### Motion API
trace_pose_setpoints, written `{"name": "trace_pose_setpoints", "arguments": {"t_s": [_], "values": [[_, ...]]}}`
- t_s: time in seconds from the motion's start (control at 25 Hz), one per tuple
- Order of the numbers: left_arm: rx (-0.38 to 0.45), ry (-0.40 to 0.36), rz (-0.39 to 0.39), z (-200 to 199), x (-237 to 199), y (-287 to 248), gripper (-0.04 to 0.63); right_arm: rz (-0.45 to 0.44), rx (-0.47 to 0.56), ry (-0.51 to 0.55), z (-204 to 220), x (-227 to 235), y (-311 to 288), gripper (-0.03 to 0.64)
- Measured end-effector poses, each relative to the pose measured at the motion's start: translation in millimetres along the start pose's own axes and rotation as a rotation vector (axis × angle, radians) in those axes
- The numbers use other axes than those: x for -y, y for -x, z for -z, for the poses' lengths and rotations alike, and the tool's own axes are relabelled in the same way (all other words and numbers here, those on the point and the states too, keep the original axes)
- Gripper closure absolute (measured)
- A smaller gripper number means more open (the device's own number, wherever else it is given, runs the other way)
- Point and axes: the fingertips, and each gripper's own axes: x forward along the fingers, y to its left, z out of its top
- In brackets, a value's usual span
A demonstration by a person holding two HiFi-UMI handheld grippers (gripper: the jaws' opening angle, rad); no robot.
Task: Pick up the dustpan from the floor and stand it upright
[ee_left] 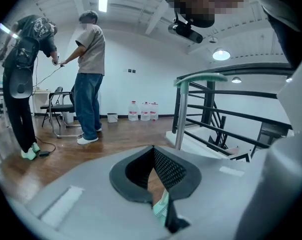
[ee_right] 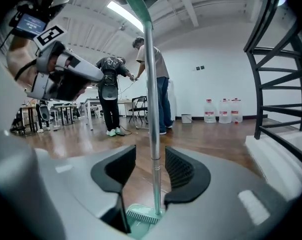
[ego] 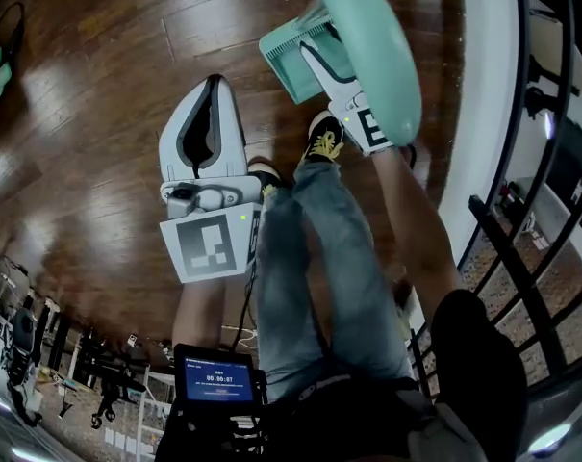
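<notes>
The left hand-held gripper (ee_left: pixel 153 149) points down, clenched on nothing. Beside it, the right hand-held gripper (ee_right: pixel 151 153) points down too, its jaws loose and wide apart. The dustpan (ee_right: pixel 152 99) stands on the floor (ego: pixel 98 114) by the person's shoe (ego: pixel 324 141), its long pole straight up between those jaws.

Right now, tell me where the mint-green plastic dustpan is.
In the head view, the mint-green plastic dustpan stands on the wooden floor at top centre, just ahead of the person's shoe, its metal pole between the right gripper's open jaws.
</notes>
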Motion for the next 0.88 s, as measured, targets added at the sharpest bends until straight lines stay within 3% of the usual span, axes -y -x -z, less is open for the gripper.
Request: {"name": "trace_pose_setpoints", "arguments": {"t_s": [0.12,0.2,0.36,0.52,0.68,0.8,0.88], "values": [[0.001,-0.001,-0.002,-25,15,32,0.575,-0.021,-0.001,-0.004,-29,-4,52,0.383],[0.013,0.002,0.000,-62,25,56,0.575,-0.016,0.013,-0.004,-76,-7,93,0.384],[0.023,0.033,-0.002,-143,46,117,0.575,-0.039,0.076,0.042,-208,-38,172,0.387],[0.085,-0.013,0.003,-234,54,162,0.575,-0.048,0.205,0.124,-345,-75,202,0.387],[0.187,-0.055,-0.001,-328,58,224,0.575,-0.034,0.332,0.134,-464,-125,234,0.389],[0.272,-0.135,-0.009,-372,61,268,0.575,-0.048,0.433,0.127,-526,-159,246,0.440],[0.269,-0.201,-0.016,-375,61,286,0.575,-0.054,0.448,0.116,-538,-178,244,0.522]]}}
